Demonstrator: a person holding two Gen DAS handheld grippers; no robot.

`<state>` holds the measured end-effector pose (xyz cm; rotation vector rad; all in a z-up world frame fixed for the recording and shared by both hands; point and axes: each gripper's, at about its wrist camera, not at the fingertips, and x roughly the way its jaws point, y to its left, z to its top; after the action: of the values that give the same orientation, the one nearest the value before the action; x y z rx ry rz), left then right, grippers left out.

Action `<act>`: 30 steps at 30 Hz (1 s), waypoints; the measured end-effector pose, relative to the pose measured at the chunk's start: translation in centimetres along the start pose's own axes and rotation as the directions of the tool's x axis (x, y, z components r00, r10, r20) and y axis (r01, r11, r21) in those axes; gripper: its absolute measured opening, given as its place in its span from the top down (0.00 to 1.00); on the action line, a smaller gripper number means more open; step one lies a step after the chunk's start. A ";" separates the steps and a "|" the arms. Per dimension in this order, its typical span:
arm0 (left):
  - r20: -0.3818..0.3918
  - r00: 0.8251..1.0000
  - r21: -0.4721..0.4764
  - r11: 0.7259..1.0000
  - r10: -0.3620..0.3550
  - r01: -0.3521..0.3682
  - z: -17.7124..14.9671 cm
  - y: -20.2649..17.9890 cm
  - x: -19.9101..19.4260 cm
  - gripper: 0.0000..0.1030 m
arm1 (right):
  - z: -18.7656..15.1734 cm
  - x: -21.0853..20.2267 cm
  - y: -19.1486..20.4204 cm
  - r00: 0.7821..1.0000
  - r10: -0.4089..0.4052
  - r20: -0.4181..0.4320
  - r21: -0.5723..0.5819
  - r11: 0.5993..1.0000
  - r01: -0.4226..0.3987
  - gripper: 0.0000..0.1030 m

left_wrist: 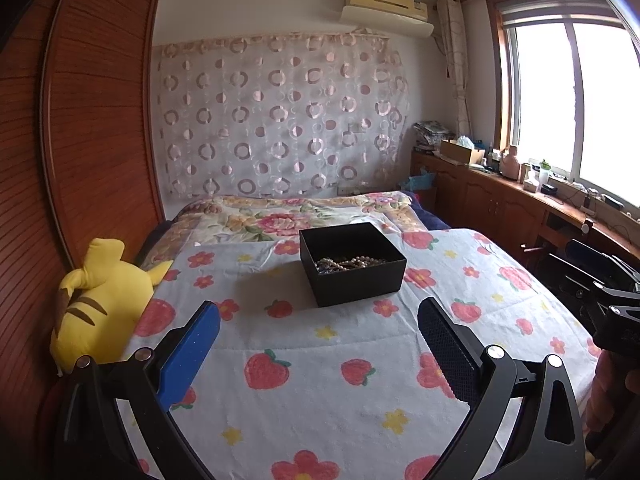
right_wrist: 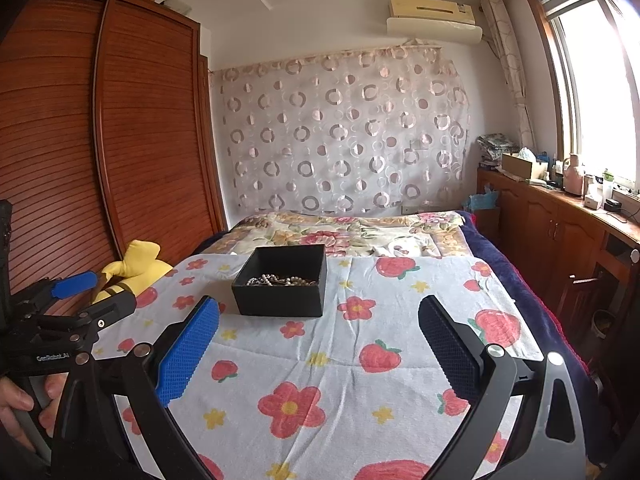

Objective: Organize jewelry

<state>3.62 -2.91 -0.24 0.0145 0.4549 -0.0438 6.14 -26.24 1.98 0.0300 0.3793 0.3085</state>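
Note:
A black open box [left_wrist: 352, 268] sits on the strawberry-print blanket [left_wrist: 320, 360], with pearl and bead jewelry [left_wrist: 350, 263] tangled inside. In the right wrist view the same box [right_wrist: 282, 282] holds the jewelry [right_wrist: 280, 280]. My left gripper [left_wrist: 318, 316] hovers open in front of the box, well short of it, with nothing between its fingers. My right gripper [right_wrist: 318, 316] is open too, to the right of the box and nearer the bed's foot, holding nothing. The left gripper [right_wrist: 76, 284] also shows at the left edge of the right wrist view, held by a hand [right_wrist: 24, 404].
A yellow plush toy [left_wrist: 100, 304] lies at the bed's left edge against a wooden wardrobe [left_wrist: 92, 120]. A floral quilt [left_wrist: 288, 216] covers the bed's far end. Wooden cabinets [left_wrist: 500, 200] with clutter run under the window on the right.

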 end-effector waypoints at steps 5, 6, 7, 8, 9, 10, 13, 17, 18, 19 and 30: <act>0.010 1.000 0.006 1.000 0.000 0.000 0.1 -0.4 -0.4 0.07 | 0.0 0.0 0.0 1.000 -0.003 0.002 -0.001 1.000 0.003 0.02; 0.013 1.000 0.006 1.000 0.000 0.000 0.1 -0.4 -0.5 0.07 | 0.0 -0.1 0.0 1.000 -0.003 0.002 -0.001 1.000 0.003 0.02; 0.015 1.000 0.006 1.000 0.000 0.000 0.2 -0.5 -0.6 0.07 | 0.0 -0.1 0.0 1.000 -0.003 0.003 0.000 1.000 0.003 0.02; 0.017 1.000 0.007 1.000 0.000 0.000 0.3 -0.5 -0.8 0.07 | 0.0 -0.1 0.0 1.000 -0.002 0.002 0.000 1.000 0.002 0.02; 0.021 1.000 0.007 1.000 0.000 0.000 0.4 -0.6 -0.8 0.07 | 0.0 0.0 0.0 1.000 -0.002 0.002 0.000 1.000 0.002 0.02; 0.023 1.000 0.007 1.000 0.000 0.000 0.4 -0.5 -1.0 0.07 | 0.0 -0.1 0.0 1.000 -0.004 0.003 -0.001 1.000 0.004 0.02; 0.031 1.000 0.005 1.000 -0.001 0.001 0.4 -0.5 -1.2 0.07 | 0.0 -0.1 0.0 1.000 -0.001 0.002 0.001 1.000 0.001 0.02; 0.035 0.999 0.004 1.000 0.000 0.000 0.5 -0.4 -1.4 0.07 | 0.1 -0.3 0.1 1.000 -0.001 0.004 0.001 1.000 0.001 0.02; 0.036 0.999 0.004 1.000 -0.001 0.001 0.5 -0.4 -1.4 0.07 | 0.1 -0.3 0.1 1.000 0.000 0.005 0.001 1.000 0.000 0.02; 0.035 0.999 0.006 1.000 0.001 -0.001 0.5 -0.4 -1.4 0.07 | 0.1 -0.3 0.1 1.000 -0.002 0.005 0.001 1.000 0.002 0.02; 0.034 0.999 0.005 1.000 0.000 0.000 0.4 -0.4 -1.4 0.07 | 0.1 -0.3 0.1 1.000 -0.001 0.004 0.001 1.000 0.001 0.02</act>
<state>2.55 -3.23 0.72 0.0188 0.4206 -0.0455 5.87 -26.20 2.15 0.0310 0.3754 0.3073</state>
